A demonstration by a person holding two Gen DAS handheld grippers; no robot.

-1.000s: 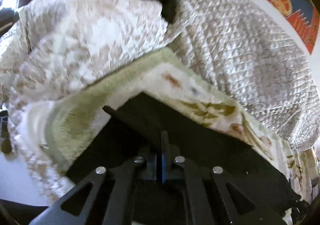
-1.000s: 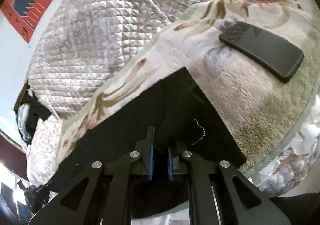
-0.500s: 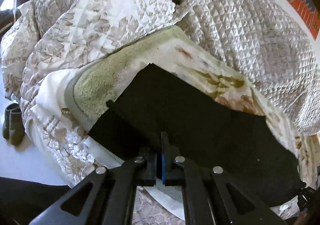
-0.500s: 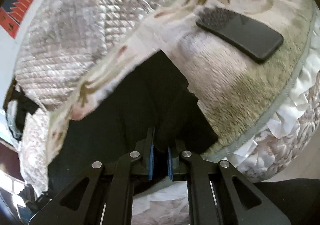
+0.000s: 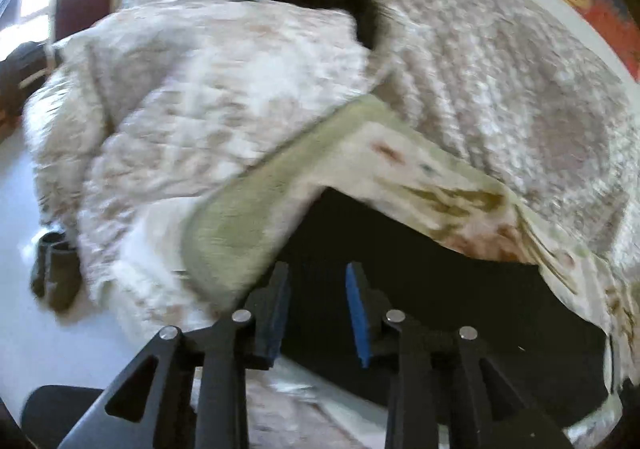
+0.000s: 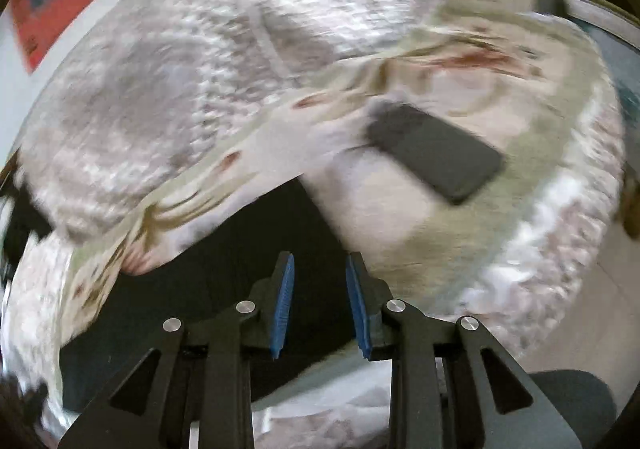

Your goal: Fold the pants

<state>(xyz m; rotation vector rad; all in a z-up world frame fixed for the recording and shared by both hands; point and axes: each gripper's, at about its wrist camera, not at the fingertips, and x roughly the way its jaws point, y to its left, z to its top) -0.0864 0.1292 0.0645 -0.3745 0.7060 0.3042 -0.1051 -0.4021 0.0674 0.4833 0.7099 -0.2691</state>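
Left wrist view shows the black pants (image 5: 420, 289) lying flat on the floral fleece blanket (image 5: 248, 225), at the blanket's near edge, with the quilted bedspread (image 5: 500, 97) bunched up behind it. The left gripper (image 5: 318, 305) sits at the pants' near left corner, its jaws opening; the blue pads stand apart with dark cloth showing behind the gap, and they do not appear to press on anything. The frame is blurred, so whether a fold of fabric still rests against one pad I cannot tell.

In the right wrist view the right gripper (image 6: 320, 301) is likewise parting, pads spread over the pants (image 6: 208, 289) near their right end, with nothing pinched. A dark phone (image 6: 436, 153) lies on the blanket (image 6: 400, 225), beyond the pants and to their right, near but not touching them.

The fold looks just laid down, which is where trouble could start. If a loose layer is snagged on a ribbed pad, pulling the grippers back could drag the top layer off and undo the fold. The pants sit right at the blanket's near edge, so a tug toward the person could slide them over it. The fleece is soft and uneven, so the layers may spring open or skew once released. Any wide sweep to the right of the pants risks knocking the phone.
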